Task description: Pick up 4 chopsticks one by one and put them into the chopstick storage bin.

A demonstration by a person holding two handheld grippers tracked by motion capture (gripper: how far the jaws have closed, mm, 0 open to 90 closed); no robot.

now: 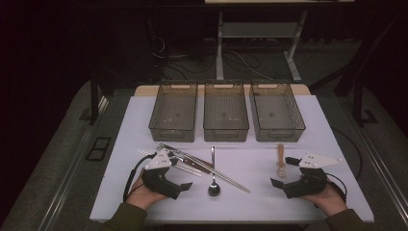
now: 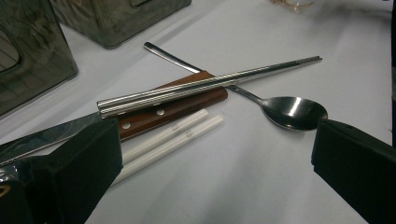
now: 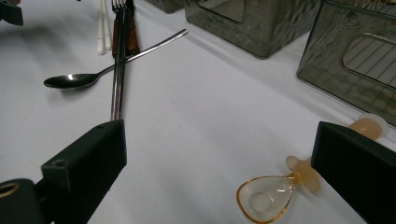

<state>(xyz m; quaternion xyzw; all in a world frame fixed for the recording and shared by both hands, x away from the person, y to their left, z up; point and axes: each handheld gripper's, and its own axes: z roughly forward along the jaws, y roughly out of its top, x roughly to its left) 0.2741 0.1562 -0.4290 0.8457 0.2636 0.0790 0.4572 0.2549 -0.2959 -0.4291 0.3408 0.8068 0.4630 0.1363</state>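
So the person's got both hands parked at the near edge of the white table (image 1: 144, 108), one set of tongs in each. Left gripper (image 1: 179, 186) sits toward the near left corner, jaws spread wide with nothing between them, just bare tabletop. Right gripper (image 1: 283, 175) is over by the near right corner, same deal: jaws wide apart, gripping nothing.

Just beyond the left gripper is the little pile of cutlery. The metal spoon (image 1: 213, 186) lies closest to the near edge, bowl toward the person, handle pointing at the far side. A pair of steel chopsticks (image 2: 210, 83) runs diagonally over the spoon's handle and also rests on top of a knife with a brown wooden handle (image 2: 161, 112). Right beside that knife are two white chopsticks (image 2: 173, 137), lying side by side and touching the table. In the right gripper view I can make out fork tines (image 3: 119, 4) at the far end of that pile too.

In front of the right gripper there's an amber translucent spoon (image 1: 281, 162), bowl toward the near edge, near the open jaws but not touched by them.

Further back, three smoky see-through bins (image 1: 226, 129) stand in a row along the far edge of the table, well apart from the cutlery.
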